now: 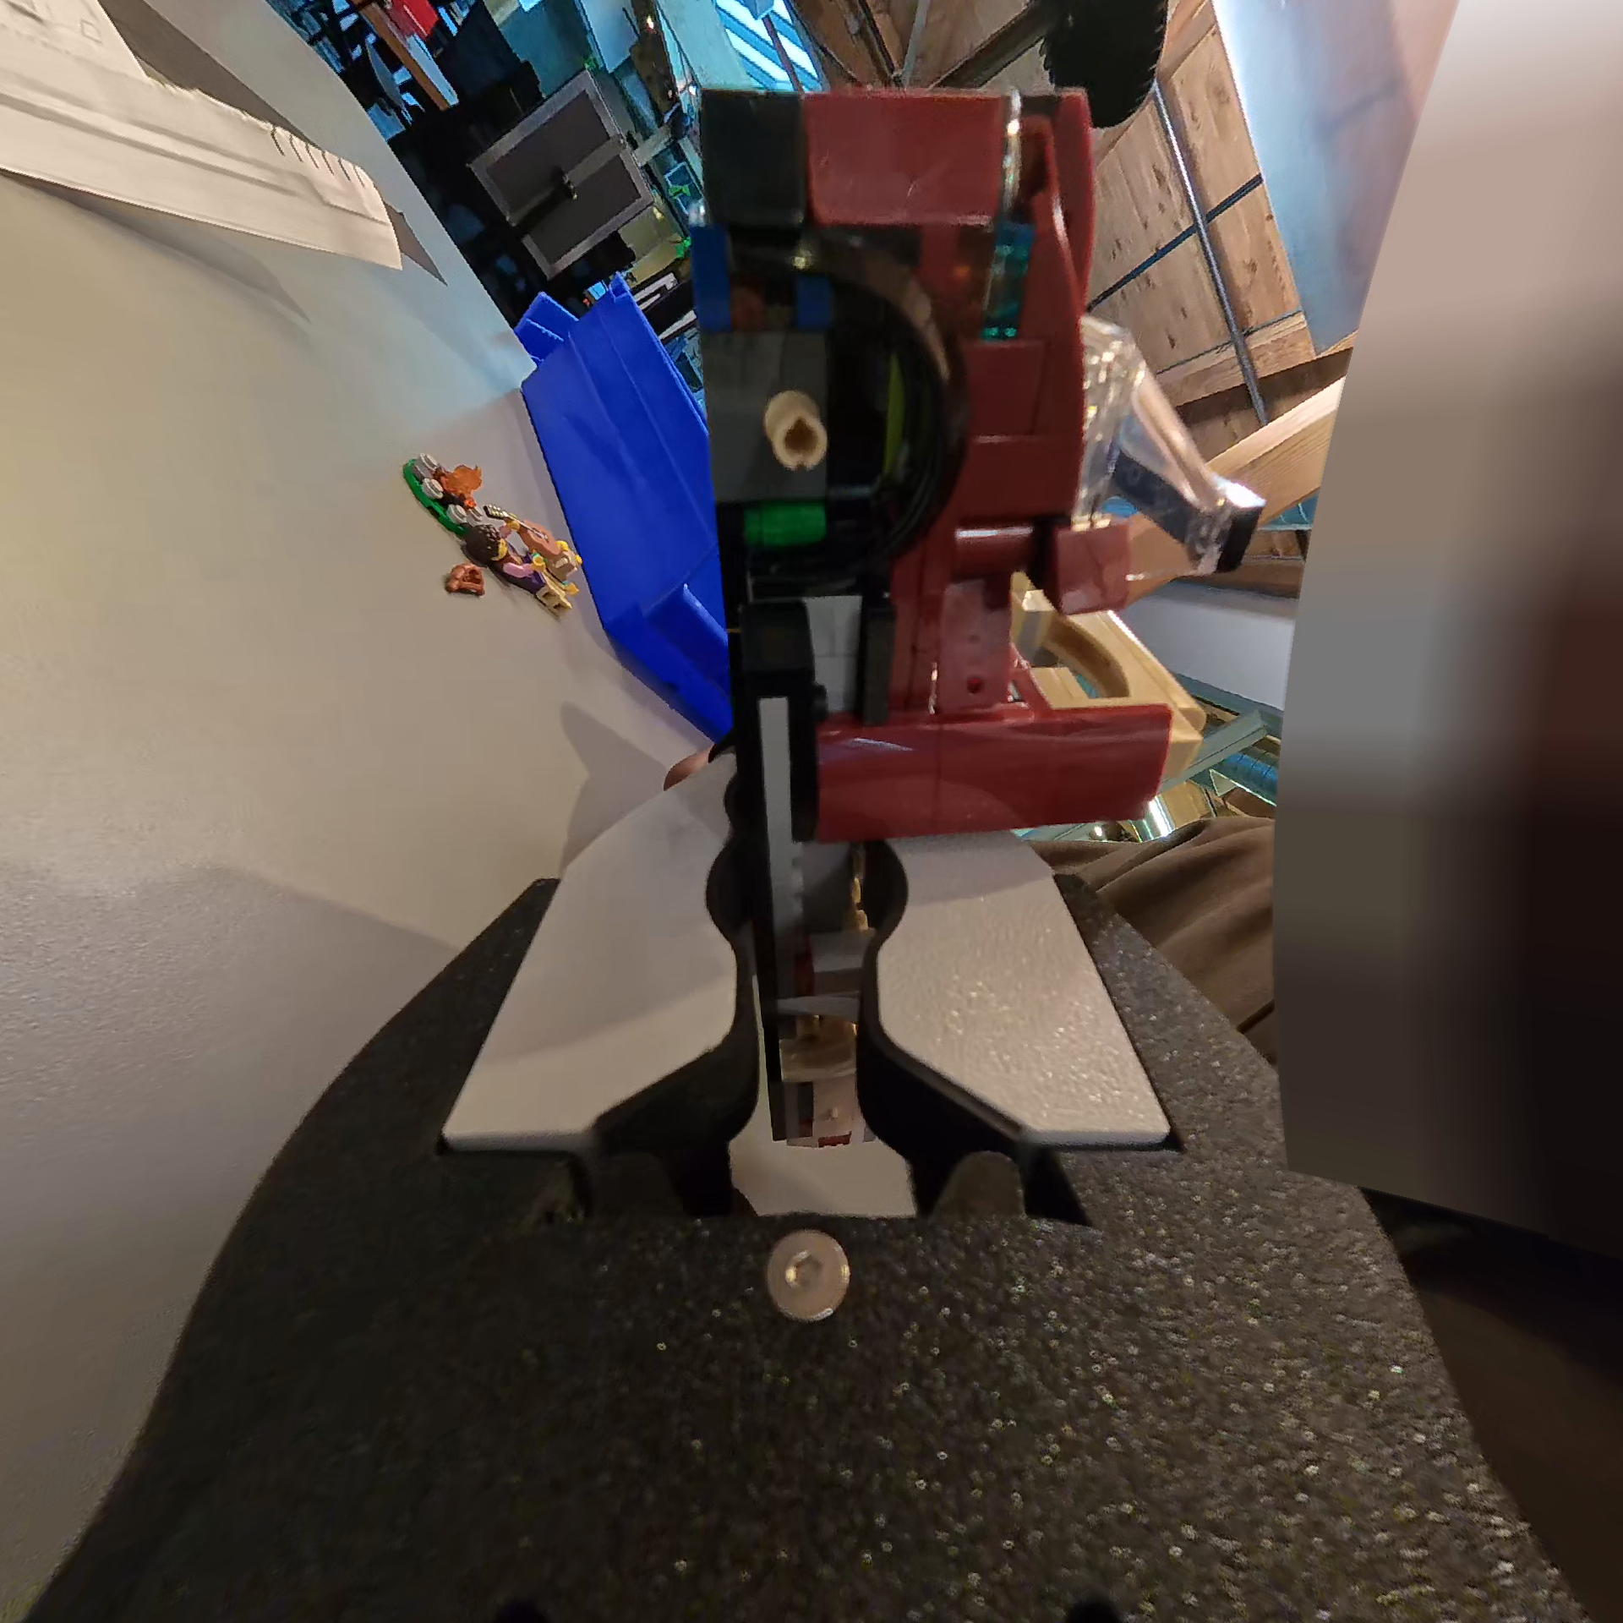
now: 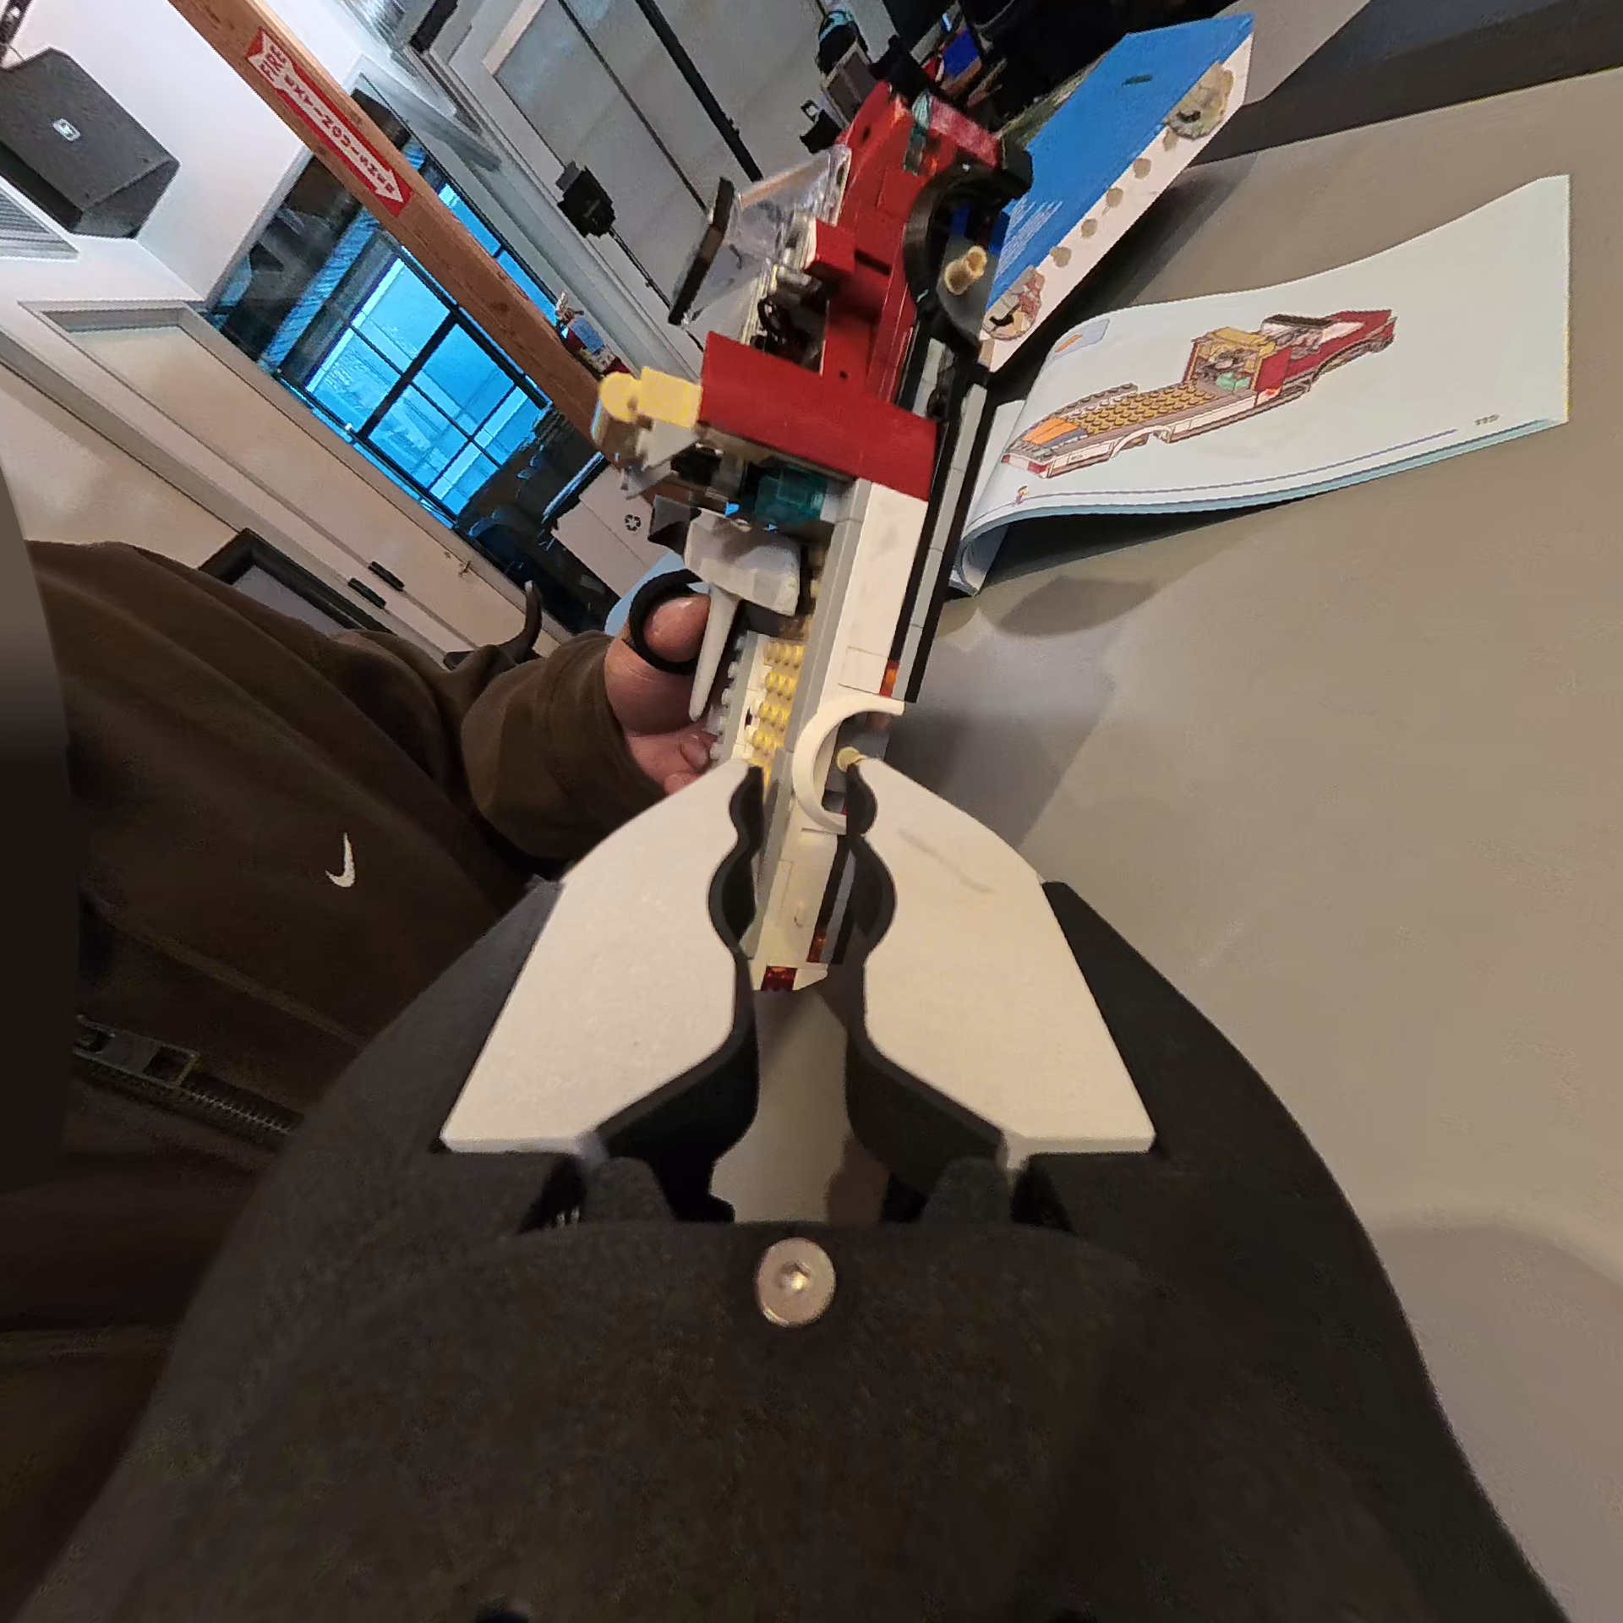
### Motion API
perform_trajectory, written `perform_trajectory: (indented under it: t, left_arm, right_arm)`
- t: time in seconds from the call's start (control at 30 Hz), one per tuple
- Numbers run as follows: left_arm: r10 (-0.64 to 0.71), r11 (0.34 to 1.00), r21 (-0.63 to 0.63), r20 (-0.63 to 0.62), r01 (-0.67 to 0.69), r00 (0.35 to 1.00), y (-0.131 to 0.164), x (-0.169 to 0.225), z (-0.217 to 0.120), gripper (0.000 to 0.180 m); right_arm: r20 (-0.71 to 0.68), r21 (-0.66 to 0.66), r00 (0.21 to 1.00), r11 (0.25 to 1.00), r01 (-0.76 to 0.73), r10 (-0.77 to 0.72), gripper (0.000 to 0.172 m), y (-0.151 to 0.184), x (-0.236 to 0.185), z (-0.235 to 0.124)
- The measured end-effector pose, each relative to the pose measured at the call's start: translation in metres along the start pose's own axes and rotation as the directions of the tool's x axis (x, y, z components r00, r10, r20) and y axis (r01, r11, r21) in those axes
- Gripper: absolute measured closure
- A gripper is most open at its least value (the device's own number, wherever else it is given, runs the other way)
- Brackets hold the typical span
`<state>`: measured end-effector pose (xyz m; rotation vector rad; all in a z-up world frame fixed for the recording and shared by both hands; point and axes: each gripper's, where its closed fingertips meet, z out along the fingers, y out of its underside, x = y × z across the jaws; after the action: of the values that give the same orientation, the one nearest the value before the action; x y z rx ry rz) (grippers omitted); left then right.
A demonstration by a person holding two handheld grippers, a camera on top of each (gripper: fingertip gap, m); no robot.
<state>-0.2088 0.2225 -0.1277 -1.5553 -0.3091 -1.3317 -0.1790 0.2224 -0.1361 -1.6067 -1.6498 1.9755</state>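
Grey worktop point(image 2: 1317, 790) fills the right half of the right wrist view, with windows, a wooden beam and cabinets behind at upper left. On that beam hangs a red sign with white writing point(image 2: 329, 123). An open instruction booklet point(image 2: 1317, 395) lies at upper right, its page showing a drawing of a brick-built vehicle; a second blue-covered booklet point(image 2: 1133, 149) stands tilted behind it. A person's dark brown top bears a small white swoosh logo point(image 2: 341, 861) at the left.

Both tongs grip the same toy-brick vehicle point(image 2: 843, 457), a dark red, white and black build held on edge above the worktop. The right tongs point(image 2: 804, 790) are closed to a narrow gap on its white rear end, both pads pressing its sides beside a white wheel arch point(image 2: 821, 755). A hand point(image 2: 659, 694) shows just left of the model, a black ring-shaped piece around a finger there.

From the left wrist view, the left tongs point(image 1: 804, 843) are likewise narrowly set and clamp the black and grey underside edge of the vehicle point(image 1: 922, 395), the dark red bodywork rising through the middle of the frame. A blue plastic bin point(image 1: 623, 492) lies on the worktop point(image 1: 220, 703) left of centre, with small toy figures point(image 1: 501, 527) just beside it. Printed sheets point(image 1: 176, 149) lie at upper left, too blurred to read.
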Motion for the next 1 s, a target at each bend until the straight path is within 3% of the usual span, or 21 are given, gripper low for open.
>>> perform_trajectory:
  t: [0.17,1.0]
  left_arm:
    - [0.016,1.000,-0.012,0.015,-0.016,1.000,0.0023,-0.0006,0.0013,0.160]
    - [0.001,1.000,-0.006,0.002,-0.001,1.000,0.0013,0.0002,0.0005,0.160]
  right_arm:
    - [0.000,-0.017,1.000,1.000,0.002,-0.002,0.163,0.0038,-0.0010,0.0021]
    - [0.042,0.018,0.999,1.000,-0.016,0.015,0.165,0.0034,-0.0018,0.0043]
